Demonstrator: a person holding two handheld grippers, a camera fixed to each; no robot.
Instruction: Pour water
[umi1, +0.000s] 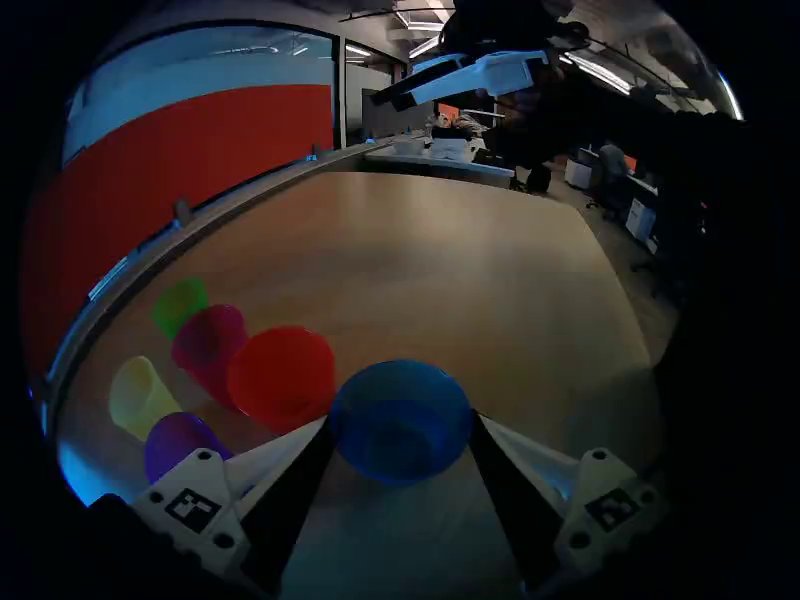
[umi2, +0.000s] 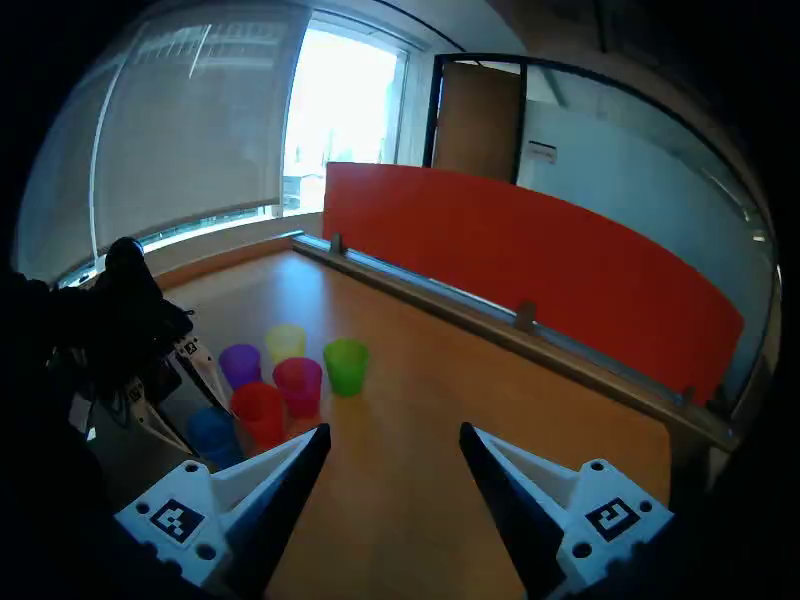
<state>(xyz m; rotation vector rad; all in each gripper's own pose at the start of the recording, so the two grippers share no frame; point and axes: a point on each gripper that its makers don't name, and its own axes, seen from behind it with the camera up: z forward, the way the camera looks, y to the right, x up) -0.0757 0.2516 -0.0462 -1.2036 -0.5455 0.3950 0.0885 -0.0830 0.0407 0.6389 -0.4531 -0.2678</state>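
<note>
1. We see a broad, light wooden table (umi1: 450, 260).
2. On it, translucent plastic cups stand clustered together: a green cup (umi2: 346, 366), a yellow cup (umi2: 285, 342), a purple cup (umi2: 240, 364), a magenta cup (umi2: 298, 385) and a red cup (umi2: 258, 412).
3. A blue translucent plastic cup (umi2: 212, 432) is just beside the red one; we cannot tell whether it rests on the wood.

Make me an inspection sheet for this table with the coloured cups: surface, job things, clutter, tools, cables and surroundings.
Surface: wooden table, bare apart from the cups.
Job's things: six upright plastic cups in one cluster: blue cup, red cup, magenta cup, green cup, yellow cup, purple cup.
Clutter: nothing seen.
Grippers: left tool has its fingers either side of the blue cup; whether they press on it cannot be told. Right tool is open, with nothing between its fingers, above the table.
Cables: nothing seen.
Surroundings: red partition along the table's edge, bright window, wooden door.
</note>
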